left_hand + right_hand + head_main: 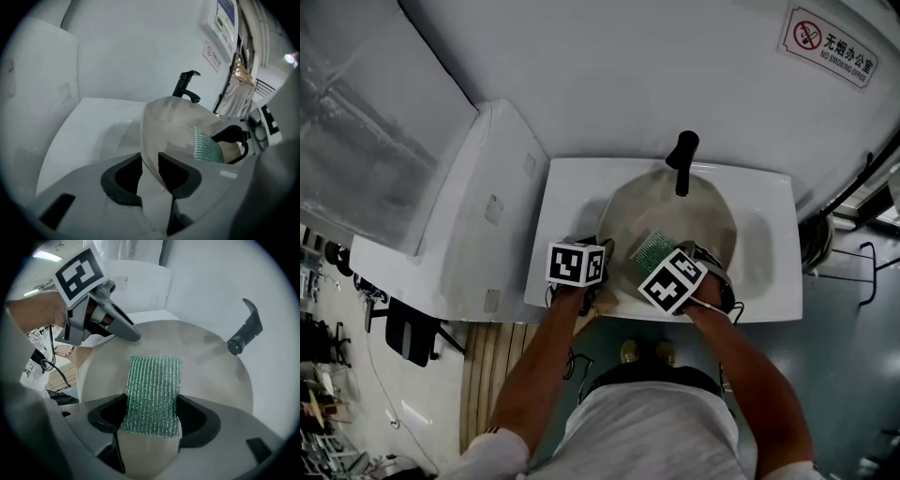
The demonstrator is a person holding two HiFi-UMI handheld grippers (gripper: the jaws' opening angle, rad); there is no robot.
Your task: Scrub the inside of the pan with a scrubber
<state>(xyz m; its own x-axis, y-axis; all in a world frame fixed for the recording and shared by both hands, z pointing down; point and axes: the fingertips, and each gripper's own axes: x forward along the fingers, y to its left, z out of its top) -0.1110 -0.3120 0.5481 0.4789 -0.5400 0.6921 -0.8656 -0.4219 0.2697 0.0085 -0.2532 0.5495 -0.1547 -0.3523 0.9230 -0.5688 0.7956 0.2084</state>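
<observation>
Wash station as I see it from the remote console, head view and both gripper views. The white sink [567, 202] carries everything. The pan [708, 220], a round beige vessel, fills the middle of the sink from near the back edge to close by the front edge, its inside facing up toward the head camera. The black faucet [682, 161] stands at the middle of the sink's back edge, its spout reaching out over the pan's far rim. The left gripper [150, 171] sits by the front edge, left of centre, and its jaws are clamped on the pan's near-left rim (the thin wall runs straight up between the two dark pads). The right gripper [152, 417] is just right of it, over the front part of the pan, pointing steeply down. Its jaws are closed on the lower end of the scrubber [154, 390], a green ribbed mesh pad. The scrubber's free upper end lies flat against the pan's inner surface, toward the pan's near side.
</observation>
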